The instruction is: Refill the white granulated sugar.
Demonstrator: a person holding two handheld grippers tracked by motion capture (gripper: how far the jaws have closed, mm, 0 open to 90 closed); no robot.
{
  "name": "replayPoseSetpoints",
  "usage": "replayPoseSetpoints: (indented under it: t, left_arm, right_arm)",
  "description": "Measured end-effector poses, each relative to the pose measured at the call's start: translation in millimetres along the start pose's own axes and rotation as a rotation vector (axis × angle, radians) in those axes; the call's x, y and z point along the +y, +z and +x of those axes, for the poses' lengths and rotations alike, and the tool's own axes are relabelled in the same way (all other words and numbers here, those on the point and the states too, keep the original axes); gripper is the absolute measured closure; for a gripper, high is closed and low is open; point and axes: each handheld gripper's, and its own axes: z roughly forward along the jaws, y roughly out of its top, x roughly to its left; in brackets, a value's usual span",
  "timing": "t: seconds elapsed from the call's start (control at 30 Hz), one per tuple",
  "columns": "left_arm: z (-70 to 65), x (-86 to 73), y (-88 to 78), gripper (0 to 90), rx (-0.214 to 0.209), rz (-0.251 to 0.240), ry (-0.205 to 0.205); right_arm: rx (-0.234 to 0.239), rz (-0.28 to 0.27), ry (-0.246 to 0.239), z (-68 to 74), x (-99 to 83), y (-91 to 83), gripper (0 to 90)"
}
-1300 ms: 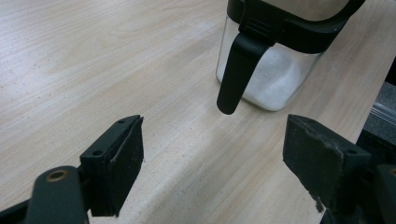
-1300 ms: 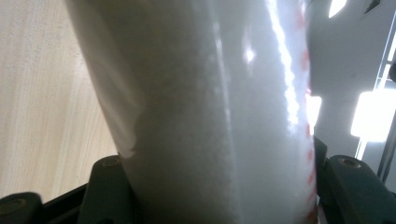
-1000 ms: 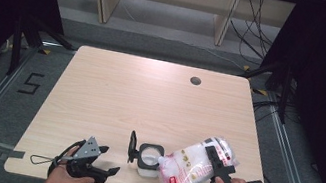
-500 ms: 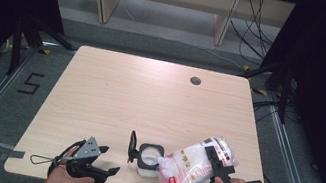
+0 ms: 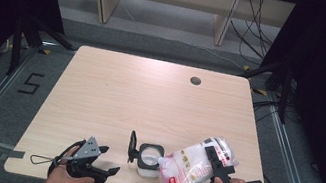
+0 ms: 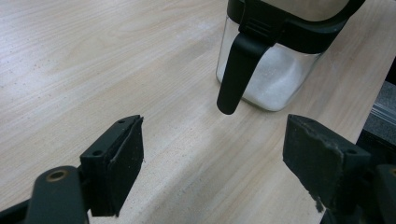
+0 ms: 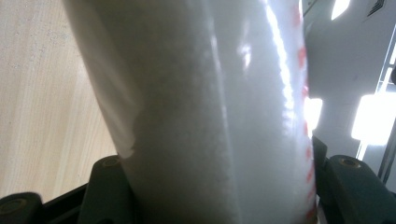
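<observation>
Two hand-held grippers work at the near edge of the pale wooden table (image 5: 150, 94): the right gripper (image 5: 213, 157) clamps a clear plastic bag of white granules with red print (image 5: 191, 165), tilted over a small glass jar with a black flip lid (image 5: 149, 159). Left gripper (image 5: 109, 169), jaws wide and empty, rests just left of the jar.

1. The jar (image 5: 149, 159) stands on the table (image 5: 149, 99) close to its near edge, a little right of the middle.
2. Its open lid (image 5: 132, 146) stands up at its left side.
3. My left gripper (image 5: 103, 172) lies left of the jar, near the table's near edge, apart from it.
4. The bag (image 5: 196, 166) is between my right gripper's (image 5: 214, 159) jaws, just right of the jar, its low end tilted over the jar.
5. A hole (image 5: 196, 81) sits in the table's far right part.
</observation>
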Motion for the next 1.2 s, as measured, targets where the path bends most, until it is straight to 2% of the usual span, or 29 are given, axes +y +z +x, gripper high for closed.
replayPoseSetpoints:
  t: [0.03, 0.07, 0.13, 0.17, 0.2, 0.3, 0.37, 0.5, 0.53, 0.6, 0.63, 0.67, 0.7, 0.73, 0.77, 0.8, 0.83, 0.87, 0.93, 0.97, 1.0, 1.03, 1.07, 1.13, 1.2]
  left_arm:
    - [0.3, 0.1, 0.1, 20.0, -0.003, -0.001, 0.004]
    - [0.5, 0.2, -0.1, 20.0, -0.001, 0.003, 0.006]
    - [1.1, 0.1, -1.1, 20.0, 0.004, 0.018, 0.014]
    - [-0.5, -0.2, 0.2, 20.0, -0.001, 0.002, -0.011]
    - [0.4, 0.2, 0.1, 20.0, -0.003, -0.001, 0.006]
    - [-0.2, -0.3, 0.1, 20.0, 0.000, 0.004, -0.011]
    - [0.8, 0.1, -0.5, 20.0, -0.002, 0.008, 0.005]
    - [0.4, 0.0, 0.0, 20.0, 0.000, 0.000, 0.005]
    - [0.3, 0.1, 0.0, 20.0, 0.000, 0.000, 0.003]
    - [0.7, 0.2, -0.1, 20.0, -0.001, 0.004, 0.011]
    - [0.9, 0.1, -0.6, 20.0, 0.000, 0.013, 0.011]
    - [0.0, -0.1, 0.1, 20.0, 0.001, 0.000, -0.001]
    - [0.3, 0.1, 0.0, 20.0, 0.000, 0.000, 0.004]
    - [0.3, 0.1, -0.1, 20.0, -0.002, 0.003, 0.003]
    - [0.6, 0.1, -0.1, 20.0, -0.001, 0.004, 0.008]
    - [1.4, 0.3, -0.6, 20.0, -0.001, 0.011, 0.018]
    - [0.8, 0.2, 0.0, 20.0, -0.003, -0.001, 0.010]
    - [1.7, 0.4, -0.9, 20.0, -0.003, 0.009, 0.022]
    - [1.0, 0.2, -0.2, 20.0, 0.000, 0.004, 0.012]
    - [1.5, 0.2, -0.7, 20.0, 0.000, 0.012, 0.018]
    - [0.7, 0.2, -0.2, 20.0, -0.001, 0.003, 0.009]
    - [1.6, 0.4, -0.7, 20.0, -0.003, 0.009, 0.021]
    - [0.8, 0.2, 0.1, 20.0, -0.003, -0.001, 0.010]
    - [0.8, 0.1, -0.3, 20.0, -0.001, 0.004, 0.009]
    - [0.9, 0.4, -0.2, 20.0, -0.003, 0.002, 0.011]
  right_arm:
    - [0.007, 0.000, -0.005, -1.1, -0.1, -0.3, 42.9]
    - [-0.007, -0.018, -0.029, -3.2, -0.1, 0.6, 42.9]
    - [0.001, -0.009, -0.021, -2.6, -0.1, 0.8, 42.9]
    - [0.009, 0.004, -0.006, -1.0, -0.2, -0.1, 42.9]
    - [0.011, 0.013, 0.007, 0.2, -0.3, -1.0, 42.9]
    - [0.006, -0.008, -0.004, -2.1, -0.4, 0.4, 42.9]
    - [0.009, -0.011, -0.008, -2.6, -0.3, -0.1, 42.9]
    - [-0.005, -0.019, -0.027, -3.1, 0.0, 0.9, 42.9]
    - [0.005, -0.008, -0.013, -1.8, -0.1, 0.2, 42.9]
    - [0.000, -0.012, -0.015, -2.2, 0.1, 0.4, 42.9]
    - [0.003, 0.000, 0.003, 0.0, 0.3, -0.2, 42.9]
    - [0.005, -0.006, -0.020, -2.1, 0.9, 0.1, 42.9]
    - [-0.003, -0.014, -0.035, -3.3, 1.2, -0.2, 42.9]
    - [-0.011, -0.019, -0.034, -3.1, 1.1, -0.1, 42.9]
    - [0.006, -0.004, -0.024, -3.0, 1.7, -0.9, 42.9]
    - [0.011, 0.003, -0.010, -1.8, 1.9, -1.1, 42.9]
    - [0.018, 0.013, 0.018, 0.5, 1.8, -2.0, 42.9]
    - [0.000, 0.003, 0.019, 0.9, 1.5, -1.6, 42.9]
    - [0.003, -0.007, 0.001, -1.4, 1.7, -0.9, 42.9]
    - [0.008, 0.015, 0.036, 0.9, 1.4, -2.5, 42.9]
    - [0.006, 0.009, 0.028, 0.4, 1.5, -2.1, 42.9]
    - [0.015, 0.010, 0.006, -1.2, 1.9, -2.1, 42.9]
    - [0.009, 0.010, 0.024, 0.4, 1.4, -2.0, 42.9]
    - [-0.004, -0.017, -0.032, -3.8, 1.7, -0.1, 42.9]
    - [0.011, -0.004, -0.015, -2.3, 1.6, -0.9, 42.9]
